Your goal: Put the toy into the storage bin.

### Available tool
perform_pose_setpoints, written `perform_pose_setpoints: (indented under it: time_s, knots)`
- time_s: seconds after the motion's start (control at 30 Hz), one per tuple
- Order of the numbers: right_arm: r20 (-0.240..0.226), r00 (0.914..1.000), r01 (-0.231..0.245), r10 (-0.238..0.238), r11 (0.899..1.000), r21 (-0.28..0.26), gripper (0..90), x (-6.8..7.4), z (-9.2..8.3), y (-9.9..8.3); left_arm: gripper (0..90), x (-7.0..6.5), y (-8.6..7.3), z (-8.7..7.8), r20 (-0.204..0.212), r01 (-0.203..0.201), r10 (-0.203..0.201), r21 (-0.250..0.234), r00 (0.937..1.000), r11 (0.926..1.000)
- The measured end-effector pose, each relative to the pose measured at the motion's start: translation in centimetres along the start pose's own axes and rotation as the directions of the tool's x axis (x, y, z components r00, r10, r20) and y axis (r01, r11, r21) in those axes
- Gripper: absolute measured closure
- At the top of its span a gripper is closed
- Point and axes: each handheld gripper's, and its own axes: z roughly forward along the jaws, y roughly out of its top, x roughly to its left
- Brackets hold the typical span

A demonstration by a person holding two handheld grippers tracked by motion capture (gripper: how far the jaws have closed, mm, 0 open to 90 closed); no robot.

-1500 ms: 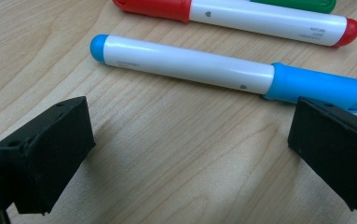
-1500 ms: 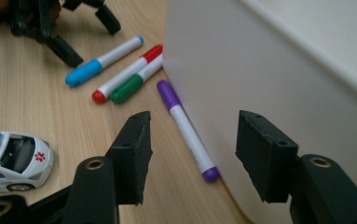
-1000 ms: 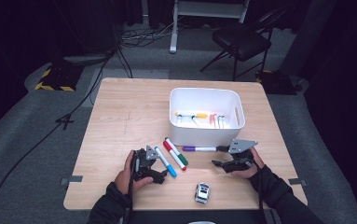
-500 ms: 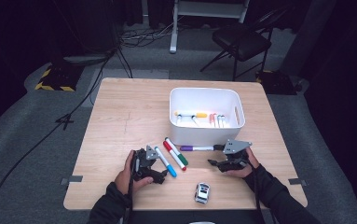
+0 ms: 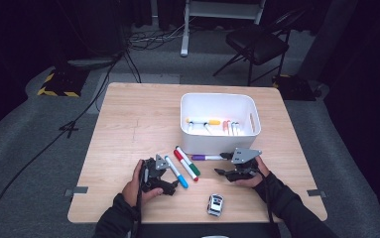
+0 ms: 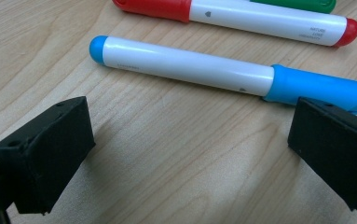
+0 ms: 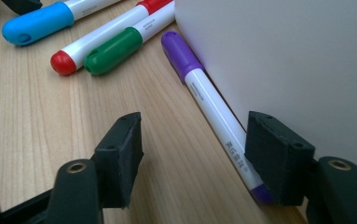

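Observation:
A purple marker (image 5: 206, 157) (image 7: 204, 93) lies on the table against the front wall of the white bin (image 5: 192, 141) (image 7: 283, 56). My right gripper (image 5: 221, 171) (image 7: 195, 140) is open at its tail end. Its jaws have just been closing, with the marker between them beside the right jaw, and the pads do not press on it. My left gripper (image 5: 167, 177) (image 6: 190, 135) rests open on the table, nothing between its jaws. Just beyond its jaws lie the blue marker (image 5: 176, 172) (image 6: 190, 67), then the red marker (image 5: 185, 164) (image 6: 241, 16) and the green one (image 5: 191, 166) (image 7: 113, 51).
Several more markers (image 5: 212, 124) lie inside the bin. A small toy car (image 5: 216, 205) stands near the table's front edge between the two hands. Bare wood spreads over the left and far part of the table (image 5: 138, 119). A folding chair (image 5: 257, 44) stands on the floor behind.
My right gripper has shifted a little to the left, closer along the purple marker. The left hand has stayed put.

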Motion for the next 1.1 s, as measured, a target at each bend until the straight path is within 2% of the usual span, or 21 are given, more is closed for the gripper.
perform_pose_setpoints:
  time_s: [0.3, 0.37, 0.5, 0.6, 0.67, 0.73, 0.8, 0.97, 1.1]
  knots:
    - [0.013, 0.9998, 0.013, -0.013, 1.0, 0.003, 37.4, -0.6, 0.8, 0.5, 0.3, 0.0, 0.0, 0.0, 0.001, -0.002, 0.002, -0.001, 1.0, 1.0]
    - [0.003, 0.9999, -0.01, 0.01, 1.0, 0.028, 37.0, -0.8, 1.2, 0.4, 0.3, 0.0, 0.0, 0.0, 0.0, 0.0, 0.0, 0.0, 1.0, 1.0]
    - [-0.015, 0.9993, -0.033, 0.034, 0.999, 0.042, 37.6, -1.0, 1.4, 0.5, 0.3, 0.0, 0.0, 0.0, 0.0, 0.0, 0.0, 0.0, 1.0, 1.0]
    - [-0.065, 0.9935, -0.089, 0.093, 0.994, 0.065, 41.5, -1.4, 1.1, 0.3, 0.3, 0.0, 0.0, 0.0, 0.001, -0.002, 0.002, -0.001, 1.0, 1.0]
    - [-0.093, 0.9893, -0.106, 0.113, 0.992, 0.073, 47.2, -1.7, 0.8, 0.1, 0.3, 0.0, 0.0, 0.0, 0.0, 0.0, 0.0, 0.0, 1.0, 1.0]
    - [-0.125, 0.9856, -0.107, 0.114, 0.992, 0.063, 52.6, -2.0, 0.5, -0.3, 0.3, 0.0, 0.0, 0.0, 0.0, 0.0, 0.0, 0.0, 1.0, 1.0]
    - [-0.134, 0.9837, -0.113, 0.12, 0.992, 0.063, 58.6, -2.0, 0.1, -0.6, 0.4, 0.0, 0.0, 0.0, 0.0, 0.0, 0.0, 0.0, 1.0, 1.0]
    - [-0.174, 0.9799, -0.089, 0.098, 0.994, 0.059, 73.8, -1.9, -0.5, -0.9, 0.4, 0.0, 0.0, 0.0, 0.001, 0.0, 0.0, 0.0, 1.0, 1.0]
    - [-0.183, 0.9802, -0.064, 0.074, 0.996, 0.063, 76.3, -1.7, -1.0, -1.1, 0.3, 0.0, 0.0, 0.0, 0.0, 0.0, 0.0, 0.0, 1.0, 1.0]
